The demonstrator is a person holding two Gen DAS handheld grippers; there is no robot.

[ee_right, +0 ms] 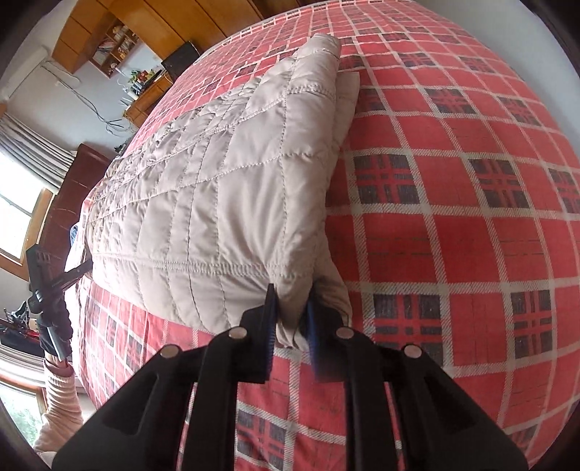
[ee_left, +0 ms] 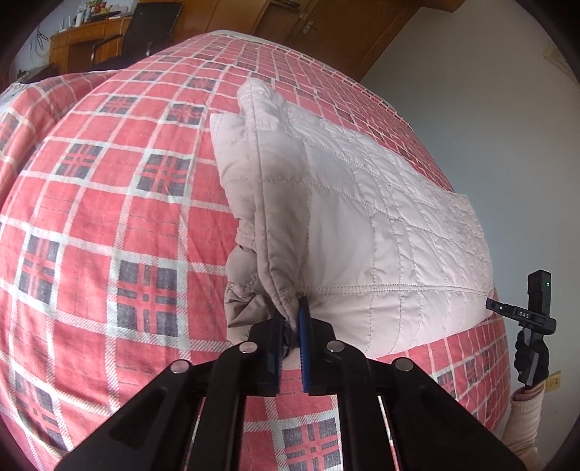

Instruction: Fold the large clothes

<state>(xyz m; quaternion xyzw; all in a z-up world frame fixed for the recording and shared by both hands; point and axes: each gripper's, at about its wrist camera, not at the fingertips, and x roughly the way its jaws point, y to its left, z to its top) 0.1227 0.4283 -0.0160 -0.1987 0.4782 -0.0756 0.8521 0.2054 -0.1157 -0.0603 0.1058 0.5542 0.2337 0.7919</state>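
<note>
1. Nearest the lens in the left wrist view, the left gripper [ee_left: 291,319] has its jaws closed on a bunched corner of the pale quilted jacket [ee_left: 362,224], at the hem edge closest to the person.
2. In the right wrist view, the right gripper [ee_right: 291,311] pinches the other near corner of the same jacket [ee_right: 224,188], fabric wedged between its fingers.
3. The jacket lies partly folded on the red plaid bedspread [ee_left: 108,203], near the bed's edge on the person's side (a sleeve or side panel seems already turned in along one long edge).
4. Judging by both corners being held, the step in hand is a fold of the hem end; the next move likely calls for lifting both corners together and carrying them toward the far collar end, keeping the edge level.
5. Beyond, the bedspread is bare, so nothing blocks the fold.
6. Farthest off stand a wooden desk [ee_left: 87,40] and a chair [ee_left: 152,25], well apart from the work.
</note>
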